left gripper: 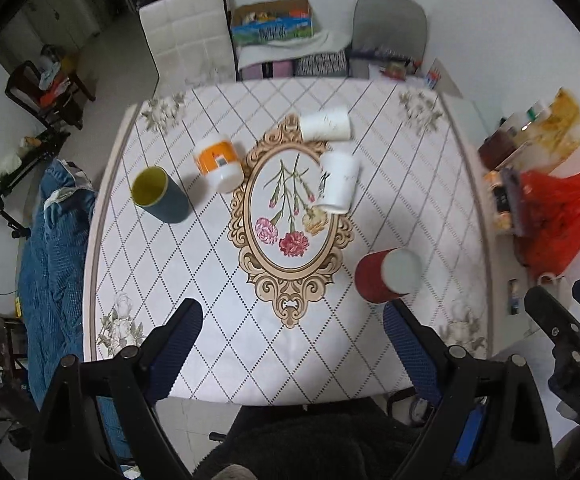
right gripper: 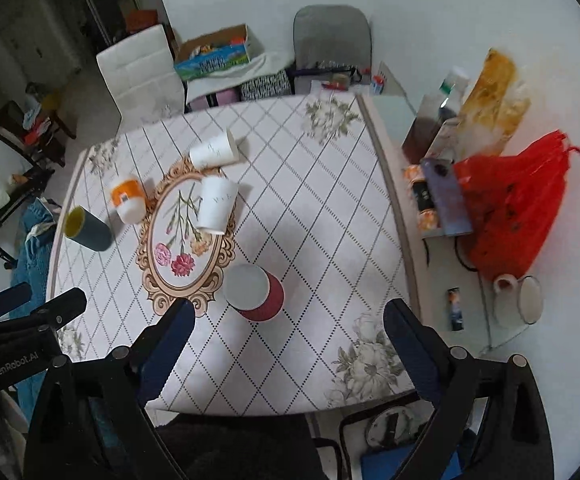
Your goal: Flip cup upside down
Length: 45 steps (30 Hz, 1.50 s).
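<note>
Near the front right of the table (left gripper: 430,184) a red cup (left gripper: 386,276) stands with its pale base up, mouth hidden against the cloth. Further back, two white cups (left gripper: 337,182), an orange-and-white cup (left gripper: 219,164) and a teal cup with yellow lining (left gripper: 160,195) sit around the floral medallion; whether the white ones lie or stand is hard to read through the lens. Both the left gripper (left gripper: 294,344) and right gripper (right gripper: 290,340) hover above the near edge, fingers spread, holding nothing. A red bag (right gripper: 518,212) sits on a side shelf, its contents indistinct.
</note>
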Each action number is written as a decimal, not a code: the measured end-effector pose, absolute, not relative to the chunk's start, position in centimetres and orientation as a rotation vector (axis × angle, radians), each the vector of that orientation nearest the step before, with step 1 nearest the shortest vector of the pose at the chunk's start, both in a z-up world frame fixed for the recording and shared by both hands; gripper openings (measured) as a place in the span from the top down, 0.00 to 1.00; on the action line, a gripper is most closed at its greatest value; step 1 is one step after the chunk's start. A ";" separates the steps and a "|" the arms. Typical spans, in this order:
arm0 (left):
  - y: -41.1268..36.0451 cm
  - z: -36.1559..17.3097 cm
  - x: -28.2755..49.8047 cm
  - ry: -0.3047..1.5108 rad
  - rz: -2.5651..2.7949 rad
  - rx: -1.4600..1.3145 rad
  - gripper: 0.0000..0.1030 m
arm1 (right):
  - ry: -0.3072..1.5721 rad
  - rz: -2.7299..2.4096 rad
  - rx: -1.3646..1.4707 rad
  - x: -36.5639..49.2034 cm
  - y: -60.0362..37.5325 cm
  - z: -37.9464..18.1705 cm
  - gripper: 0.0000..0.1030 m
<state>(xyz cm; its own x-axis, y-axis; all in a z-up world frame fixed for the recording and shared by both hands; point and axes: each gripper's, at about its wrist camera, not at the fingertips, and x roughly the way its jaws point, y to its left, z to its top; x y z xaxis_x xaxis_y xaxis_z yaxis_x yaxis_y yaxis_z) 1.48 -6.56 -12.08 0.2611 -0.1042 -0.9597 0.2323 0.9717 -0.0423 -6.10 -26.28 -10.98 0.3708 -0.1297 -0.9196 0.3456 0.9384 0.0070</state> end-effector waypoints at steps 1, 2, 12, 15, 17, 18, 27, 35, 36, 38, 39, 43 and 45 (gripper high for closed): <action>-6.5 -11.5 1.3 1.285 -0.230 0.111 0.10 | 1.143 -0.304 0.212 -6.6 -26.2 -9.8 0.06; -6.4 -10.4 0.7 1.278 -0.235 0.103 0.10 | 1.132 -0.299 0.211 -7.0 -26.1 -8.7 0.05; -5.6 -4.4 -1.9 1.198 -0.229 0.078 0.10 | 1.044 -0.290 0.199 -10.6 -25.1 -1.2 0.05; -5.2 -3.2 -2.5 1.161 -0.209 0.092 0.10 | 1.040 -0.288 0.197 -11.2 -25.0 -0.2 0.04; -4.9 -2.4 -2.9 1.140 -0.201 0.091 0.10 | 1.045 -0.282 0.200 -11.4 -24.9 0.0 0.04; -4.8 -2.2 -3.1 1.128 -0.191 0.098 0.10 | 1.045 -0.280 0.197 -11.6 -24.8 0.2 0.04; -4.5 -1.4 -3.9 1.130 -0.195 0.093 0.10 | 1.035 -0.278 0.182 -11.9 -24.3 1.0 0.04; -4.6 -1.4 -3.5 1.137 -0.195 0.107 0.03 | 1.045 -0.266 0.178 -11.5 -24.1 0.8 0.03; -4.5 -1.3 -3.5 1.134 -0.190 0.108 0.03 | 1.045 -0.267 0.176 -11.5 -24.1 0.8 0.03; -4.5 -1.6 -3.3 1.138 -0.187 0.106 0.03 | 1.044 -0.268 0.177 -11.5 -24.1 0.8 0.03; -4.4 -1.8 -3.2 1.142 -0.187 0.102 0.03 | 1.045 -0.268 0.175 -11.4 -24.1 0.8 0.03; -4.2 -2.1 -3.0 1.146 -0.183 0.098 0.03 | 1.048 -0.272 0.166 -11.1 -24.3 0.8 0.03; -4.0 -2.2 -3.0 1.150 -0.183 0.095 0.03 | 1.050 -0.271 0.161 -11.1 -24.2 0.7 0.03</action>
<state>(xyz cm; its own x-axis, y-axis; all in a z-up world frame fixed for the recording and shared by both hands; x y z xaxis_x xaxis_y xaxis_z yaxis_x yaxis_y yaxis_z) -3.03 -4.01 -2.21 0.3954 -0.0952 -0.9136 0.1927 0.9811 -0.0188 -11.07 -24.24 0.75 0.4682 -0.1438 -0.8718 0.2967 0.9550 0.0018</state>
